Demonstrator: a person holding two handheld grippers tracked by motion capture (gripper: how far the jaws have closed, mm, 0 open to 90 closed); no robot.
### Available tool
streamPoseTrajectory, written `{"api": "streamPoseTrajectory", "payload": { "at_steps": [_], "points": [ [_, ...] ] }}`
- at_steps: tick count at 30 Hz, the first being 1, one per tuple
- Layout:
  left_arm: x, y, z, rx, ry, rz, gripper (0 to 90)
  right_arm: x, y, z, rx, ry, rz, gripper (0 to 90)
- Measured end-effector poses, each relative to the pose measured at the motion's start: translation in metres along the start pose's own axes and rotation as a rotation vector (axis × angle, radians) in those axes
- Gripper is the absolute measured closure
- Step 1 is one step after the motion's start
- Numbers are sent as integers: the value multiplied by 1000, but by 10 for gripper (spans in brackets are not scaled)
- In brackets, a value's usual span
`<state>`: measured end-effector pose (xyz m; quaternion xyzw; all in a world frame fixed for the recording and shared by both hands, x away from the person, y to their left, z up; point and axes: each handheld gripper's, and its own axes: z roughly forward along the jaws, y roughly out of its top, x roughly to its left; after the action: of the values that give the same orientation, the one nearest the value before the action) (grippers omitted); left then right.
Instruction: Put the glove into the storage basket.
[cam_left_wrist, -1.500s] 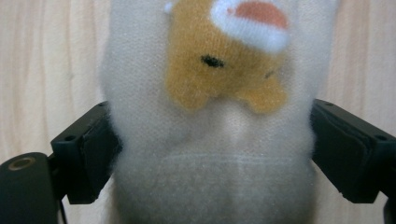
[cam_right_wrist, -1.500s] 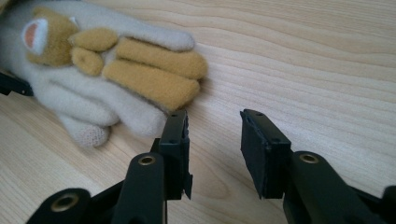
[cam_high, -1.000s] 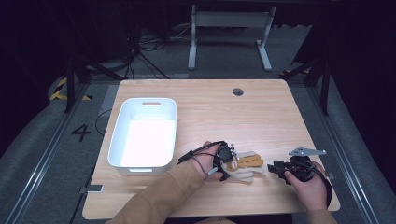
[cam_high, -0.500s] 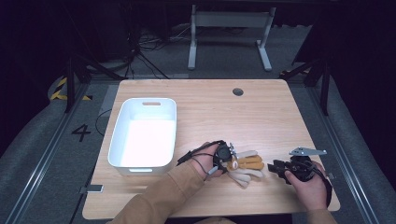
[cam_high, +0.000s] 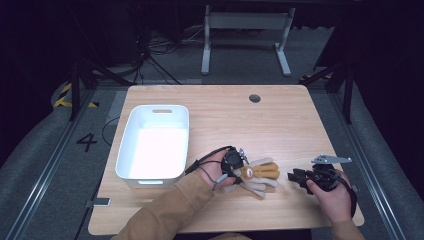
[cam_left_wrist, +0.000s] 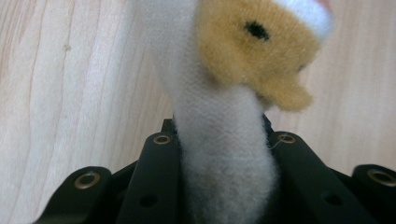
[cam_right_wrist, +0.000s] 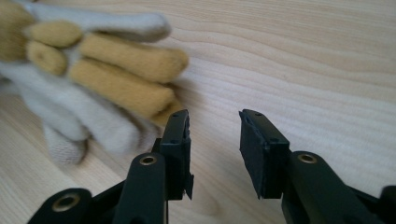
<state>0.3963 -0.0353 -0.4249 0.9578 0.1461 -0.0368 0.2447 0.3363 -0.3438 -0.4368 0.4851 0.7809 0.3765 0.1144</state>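
Low in the middle of the high view, on the wooden worktop (cam_high: 280, 120), lies the plush toy (cam_high: 255, 176), cream with tan limbs, just right of the white bin (cam_high: 131, 150). Our left hand-held gripper (cam_high: 239, 165) has just been closing and is clamped on one cream limb, as its own view shows (cam_left_wrist: 224, 154). Our right hand-held gripper (cam_right_wrist: 212, 140) waits with jaws apart and empty, just beside the tan limbs. To do this well, we judge the lift should be straight and slow, so the soft limb does not slip. We can read a "4" on the floor (cam_high: 86, 142) at left; no labels show on the toy.
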Motion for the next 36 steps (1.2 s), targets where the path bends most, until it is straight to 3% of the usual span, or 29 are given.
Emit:
{"api": "streamPoseTrajectory", "payload": {
  "at_steps": [6, 14, 17, 26, 30, 36],
  "points": [
    [0, -7, -23, -13, 0, -48, 738, -16, 18, 11, 65, -4, -125, 645],
    [-4, -14, -45, -18, 32, -126, 736, -25, 31, 28, 45, 75, -187, 660],
    [-9, -15, -57, -40, 37, -147, 734, -27, 29, 26, 23, 110, -186, 661],
    [-21, -13, -92, -79, 56, -172, 733, -30, 28, 6, -22, 73, -184, 667],
    [-21, -15, -108, -85, 71, -183, 733, -33, 23, 4, -15, 68, -163, 668],
    [-15, -21, -131, -115, 93, -240, 733, -35, 20, 5, -5, 68, -154, 664]
  ]
}}
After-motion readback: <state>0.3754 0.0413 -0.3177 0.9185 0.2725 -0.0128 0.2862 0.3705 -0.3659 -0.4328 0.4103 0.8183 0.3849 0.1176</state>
